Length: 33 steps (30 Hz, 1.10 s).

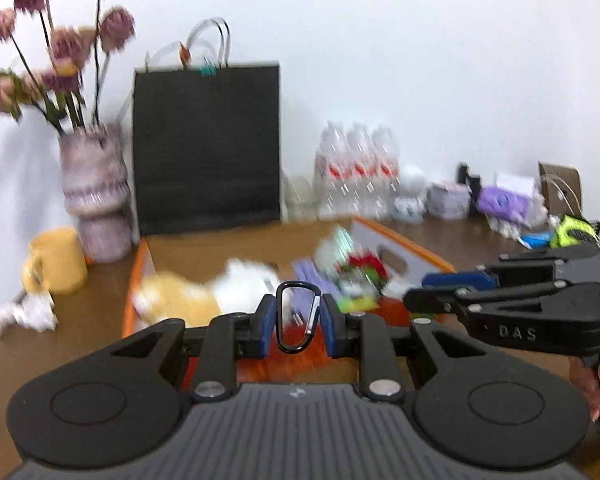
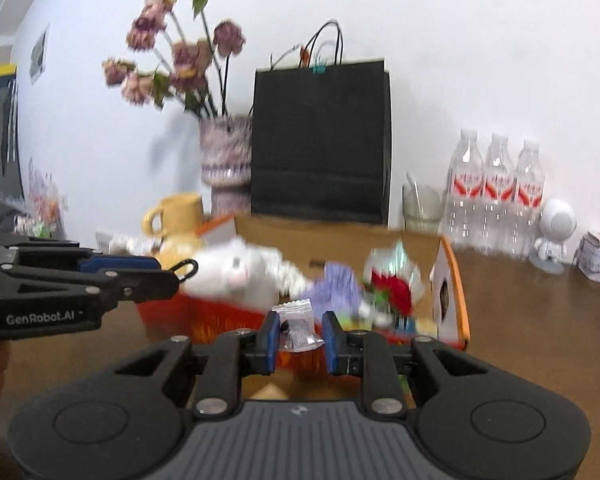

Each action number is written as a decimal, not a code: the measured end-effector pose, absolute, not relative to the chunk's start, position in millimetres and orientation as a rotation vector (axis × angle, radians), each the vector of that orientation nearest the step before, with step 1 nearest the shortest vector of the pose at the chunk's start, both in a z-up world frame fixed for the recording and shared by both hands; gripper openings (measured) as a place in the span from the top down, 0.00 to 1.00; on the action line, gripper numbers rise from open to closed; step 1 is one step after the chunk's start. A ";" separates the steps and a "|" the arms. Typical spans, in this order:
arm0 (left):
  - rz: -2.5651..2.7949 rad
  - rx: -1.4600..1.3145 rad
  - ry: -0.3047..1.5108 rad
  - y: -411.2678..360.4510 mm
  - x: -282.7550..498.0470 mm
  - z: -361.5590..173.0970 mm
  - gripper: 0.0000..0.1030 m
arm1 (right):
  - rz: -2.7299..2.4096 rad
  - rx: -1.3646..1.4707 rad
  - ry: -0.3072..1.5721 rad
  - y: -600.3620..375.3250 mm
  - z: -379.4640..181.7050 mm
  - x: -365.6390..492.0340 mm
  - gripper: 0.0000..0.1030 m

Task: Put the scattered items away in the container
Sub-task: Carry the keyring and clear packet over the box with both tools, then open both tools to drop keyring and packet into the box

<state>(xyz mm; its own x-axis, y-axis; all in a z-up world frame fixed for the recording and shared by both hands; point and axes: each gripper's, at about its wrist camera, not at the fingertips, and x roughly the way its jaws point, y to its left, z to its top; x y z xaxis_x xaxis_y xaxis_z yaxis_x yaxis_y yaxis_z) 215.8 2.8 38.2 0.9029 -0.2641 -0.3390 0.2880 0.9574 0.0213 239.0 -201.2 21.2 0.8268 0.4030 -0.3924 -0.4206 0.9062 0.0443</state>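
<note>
A black wire carabiner (image 1: 298, 317) with a silvery gate stands upright at lower centre of the left wrist view, clamped between the blue pads of the left gripper (image 1: 299, 326). At lower centre of the right wrist view, the right gripper (image 2: 299, 334) is clamped on a small clear crinkled sachet (image 2: 298, 324) with white contents.

Just beyond both grippers lies the container (image 2: 454, 280), an open cardboard box with orange edges and a cut-out handle slot in its side wall. Inside it, blurred, are a fluffy white plush toy (image 2: 240, 270), a soft tan plush (image 1: 176, 298), a lilac packet (image 2: 336, 284) and a red flower in shiny wrap (image 2: 394, 284).

The box rests on a brown wooden table (image 2: 540, 320). Behind it, against the white wall, stands a matte black paper bag (image 2: 320, 136) with cord handles. To its left are a ribbed mauve vase (image 2: 226, 156) of dried pinkish flowers and a yellow mug (image 2: 178, 212). To its right stand three clear plastic water bottles (image 2: 496, 188) with red labels and a small white round-headed figurine (image 2: 554, 236).
</note>
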 end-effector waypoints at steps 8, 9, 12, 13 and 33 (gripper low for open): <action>-0.189 -0.013 0.326 19.5 279.2 47.4 0.76 | 0.399 0.001 0.411 -187.9 28.4 299.7 0.79; -0.179 -0.022 0.342 21.6 288.6 44.1 0.76 | 0.394 0.006 0.423 -185.9 26.6 309.6 0.79; -0.162 -0.035 0.384 26.3 308.2 34.0 0.76 | 0.382 0.023 0.453 -181.0 20.1 332.0 0.79; -0.160 -0.033 0.395 27.5 311.6 31.0 0.76 | 0.379 0.021 0.460 -179.5 17.7 337.7 0.79; -0.070 -0.022 0.428 26.0 315.3 23.9 0.00 | 0.310 -0.027 0.517 -175.0 3.1 355.5 0.05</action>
<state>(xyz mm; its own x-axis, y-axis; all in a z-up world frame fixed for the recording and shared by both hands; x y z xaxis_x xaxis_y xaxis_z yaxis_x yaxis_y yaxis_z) 315.3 26.0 23.9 0.9076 -0.0722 -0.4136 0.0629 0.9974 -0.0360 355.5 -175.0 3.1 0.8239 0.2842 -0.4903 -0.2980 0.9532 0.0518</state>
